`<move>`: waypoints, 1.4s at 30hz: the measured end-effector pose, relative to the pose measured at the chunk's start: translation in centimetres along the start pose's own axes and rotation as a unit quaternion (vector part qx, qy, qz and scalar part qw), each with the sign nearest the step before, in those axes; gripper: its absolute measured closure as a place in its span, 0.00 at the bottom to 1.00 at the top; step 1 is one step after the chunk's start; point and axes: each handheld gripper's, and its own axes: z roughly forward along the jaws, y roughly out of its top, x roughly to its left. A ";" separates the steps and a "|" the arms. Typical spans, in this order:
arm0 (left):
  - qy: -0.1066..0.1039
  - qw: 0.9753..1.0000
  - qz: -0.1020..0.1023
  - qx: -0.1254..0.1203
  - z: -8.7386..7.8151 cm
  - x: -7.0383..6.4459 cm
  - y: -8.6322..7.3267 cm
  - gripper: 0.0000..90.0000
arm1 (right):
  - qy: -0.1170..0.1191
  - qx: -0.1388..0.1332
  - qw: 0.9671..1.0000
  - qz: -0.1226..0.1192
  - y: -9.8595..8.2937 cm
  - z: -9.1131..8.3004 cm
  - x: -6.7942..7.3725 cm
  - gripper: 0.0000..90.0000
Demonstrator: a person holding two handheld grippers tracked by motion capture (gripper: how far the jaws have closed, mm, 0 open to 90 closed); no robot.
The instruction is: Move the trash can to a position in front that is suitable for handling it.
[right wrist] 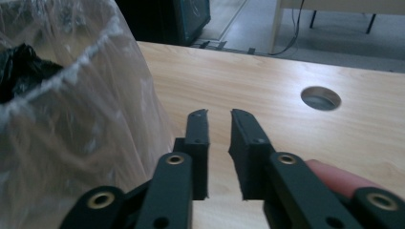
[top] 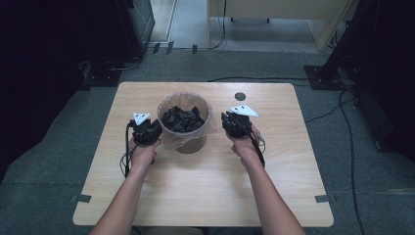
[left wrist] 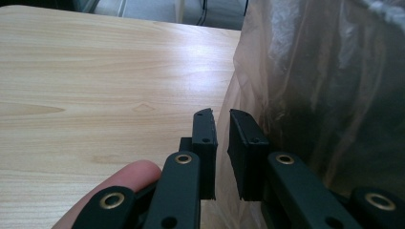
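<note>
A round bin (top: 192, 145) lined with a clear plastic bag (top: 211, 128) stands on the wooden table (top: 210, 186), holding crumpled black material (top: 182, 119). My left gripper (top: 146, 130) is held just left of the bin. In the left gripper view its jaws (left wrist: 222, 114) stand a narrow gap apart, right against the bag (left wrist: 325, 95), whose loose edge runs along the gap. My right gripper (top: 236, 123) is held just right of the bin. Its jaws (right wrist: 219, 114) are slightly parted with nothing between them, and the bag (right wrist: 71, 119) is at their left.
A round cable hole (top: 240, 96) (right wrist: 321, 98) lies in the table behind my right gripper. Bare tabletop (left wrist: 95, 71) stretches to the left of the bin and in front of it. Cables, dark equipment and a desk stand on the grey floor (top: 244, 63) beyond the table.
</note>
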 end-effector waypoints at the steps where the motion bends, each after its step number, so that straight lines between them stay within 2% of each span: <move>1: 0.000 1.000 -0.002 0.000 0.0 -0.1 0.0 0.90 | 0.001 -0.002 1.000 0.005 0.2 0.4 0.0 0.94; 3: -0.002 1.000 -0.003 0.002 0.1 -0.2 0.0 0.91 | 0.003 -0.002 1.000 0.014 0.5 1.3 0.1 0.97; 8: -0.003 1.000 0.001 0.003 0.3 -0.6 0.1 0.92 | -0.012 0.006 1.000 -0.007 0.6 3.3 1.1 1.00; 12: -0.004 1.000 0.011 -0.002 0.2 -1.3 0.1 0.96 | 0.006 -0.003 1.000 -0.004 0.4 3.7 2.0 1.00; 14: -0.007 1.000 0.011 -0.004 0.0 -1.6 0.1 1.00 | 0.007 -0.008 1.000 0.005 0.4 3.5 2.1 1.00; 16: -0.007 1.000 0.017 -0.008 -0.1 -1.8 0.1 1.00 | 0.012 -0.018 1.000 0.014 0.4 3.1 2.0 1.00; 18: -0.014 1.000 0.020 -0.011 -0.2 -1.9 0.0 1.00 | 0.024 -0.026 0.999 0.018 0.3 2.6 2.0 1.00; 22: -0.021 0.999 0.032 -0.009 -0.3 -2.1 -0.1 1.00 | 0.017 -0.033 0.999 -0.010 -0.3 2.0 1.9 1.00; 24: -0.022 0.999 0.035 -0.007 -0.4 -2.3 -0.2 1.00 | 0.017 -0.029 0.999 -0.015 -0.6 1.8 1.8 1.00; 30: -0.024 0.999 0.042 -0.008 -0.8 -2.9 -0.8 1.00 | 0.026 -0.025 0.999 -0.023 -1.5 0.6 1.6 1.00; 42: -0.039 0.998 0.046 -0.010 -3.2 -4.8 -2.9 1.00 | 0.013 -0.019 0.999 -0.028 -3.4 -3.3 1.6 1.00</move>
